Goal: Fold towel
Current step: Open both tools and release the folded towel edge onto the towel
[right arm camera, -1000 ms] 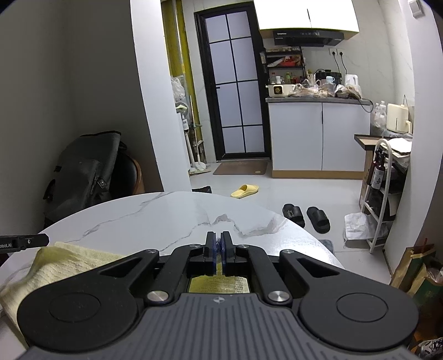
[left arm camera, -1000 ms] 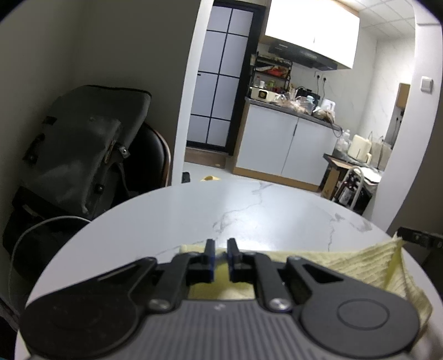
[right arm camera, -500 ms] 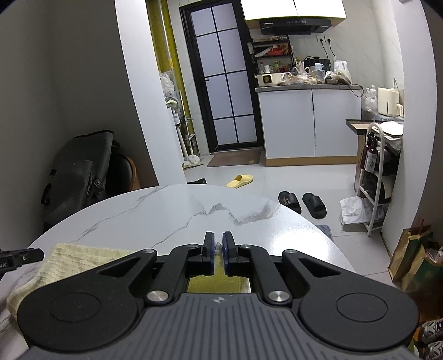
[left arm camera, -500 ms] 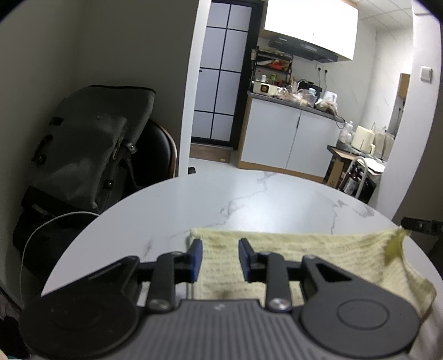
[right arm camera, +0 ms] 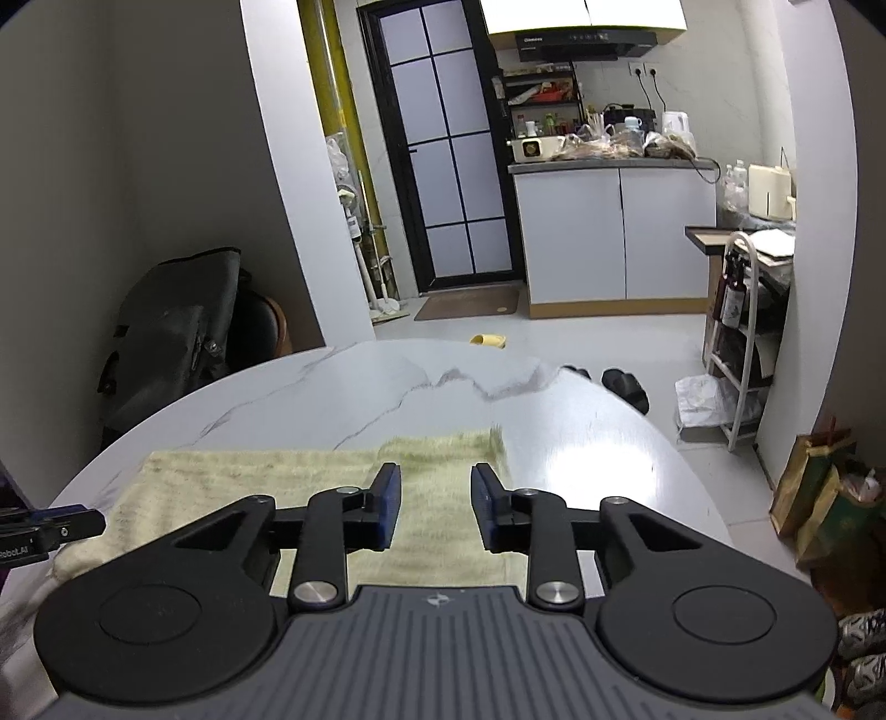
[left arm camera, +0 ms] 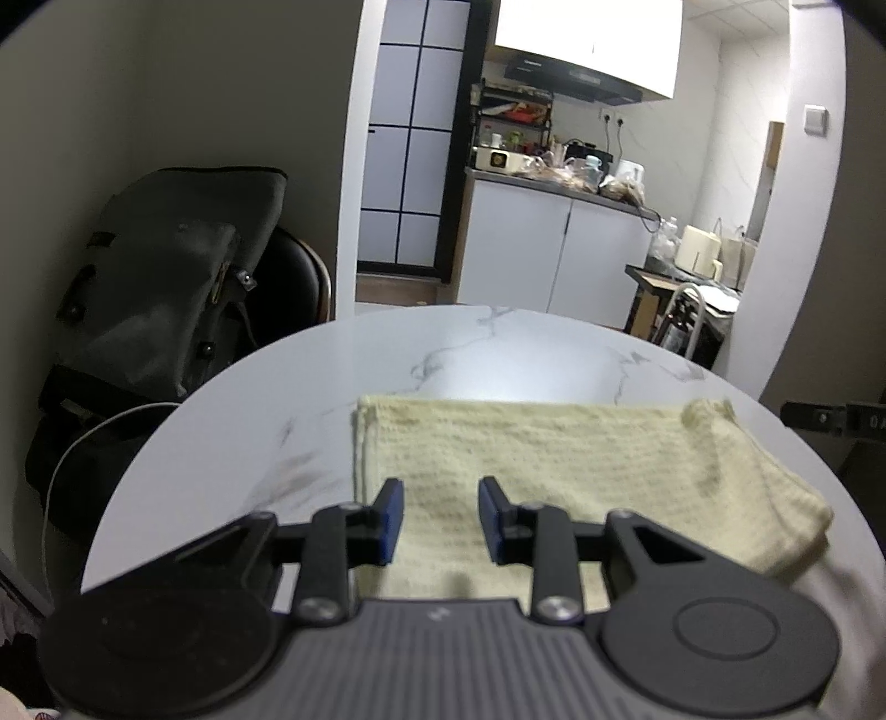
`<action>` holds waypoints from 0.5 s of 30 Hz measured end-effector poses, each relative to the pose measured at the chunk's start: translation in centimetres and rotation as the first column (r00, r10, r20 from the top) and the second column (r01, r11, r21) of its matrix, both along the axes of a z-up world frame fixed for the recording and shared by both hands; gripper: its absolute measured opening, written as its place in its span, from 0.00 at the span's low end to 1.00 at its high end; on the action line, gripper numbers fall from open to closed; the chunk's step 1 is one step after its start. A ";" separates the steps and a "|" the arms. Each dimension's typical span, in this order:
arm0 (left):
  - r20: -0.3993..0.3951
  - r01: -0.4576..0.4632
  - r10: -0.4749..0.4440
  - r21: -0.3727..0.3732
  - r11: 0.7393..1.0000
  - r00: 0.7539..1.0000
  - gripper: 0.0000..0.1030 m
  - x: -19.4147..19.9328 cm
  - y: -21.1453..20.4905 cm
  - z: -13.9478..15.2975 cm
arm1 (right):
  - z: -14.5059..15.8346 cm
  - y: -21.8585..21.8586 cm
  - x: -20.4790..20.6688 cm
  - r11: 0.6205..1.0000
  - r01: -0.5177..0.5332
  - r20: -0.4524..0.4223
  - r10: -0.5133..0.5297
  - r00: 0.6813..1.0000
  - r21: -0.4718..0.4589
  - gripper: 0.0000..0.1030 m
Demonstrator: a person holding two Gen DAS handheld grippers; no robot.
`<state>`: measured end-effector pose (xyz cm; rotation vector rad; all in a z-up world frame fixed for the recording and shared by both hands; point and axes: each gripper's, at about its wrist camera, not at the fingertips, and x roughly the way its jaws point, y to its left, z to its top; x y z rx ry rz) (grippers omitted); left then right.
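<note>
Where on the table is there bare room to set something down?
Bare marble runs beyond the towel's far edge to the table rim, in a strip left of the towel, and right of it. The near side is crowded: the towel lies under both open tongs, left and right.

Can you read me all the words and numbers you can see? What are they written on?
"obotAI": on the left gripper at the right wrist view's edge; its start is cut off.
"0A", perhaps: on the right gripper, cut off.
Range hood brand: too small to read.
Towel: no writing.
</note>
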<state>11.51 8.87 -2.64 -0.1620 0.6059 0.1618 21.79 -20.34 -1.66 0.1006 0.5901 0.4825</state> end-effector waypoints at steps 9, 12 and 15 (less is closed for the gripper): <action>-0.035 0.006 -0.006 0.006 1.000 0.999 0.30 -1.5 -1.0 -1.1 | 0.0 -0.6 -3.5 1.000 -0.012 -0.019 0.012 1.000 -0.025 0.35; -0.038 0.000 0.001 0.013 1.000 0.999 0.15 -2.2 -1.3 -1.4 | 0.2 -0.9 -4.4 0.999 -0.012 -0.018 0.012 1.000 -0.030 0.36; -0.034 0.001 -0.001 0.008 1.000 0.999 0.10 -2.6 -1.3 -1.6 | 0.4 -0.9 -5.1 0.999 -0.013 -0.017 0.012 1.000 -0.029 0.36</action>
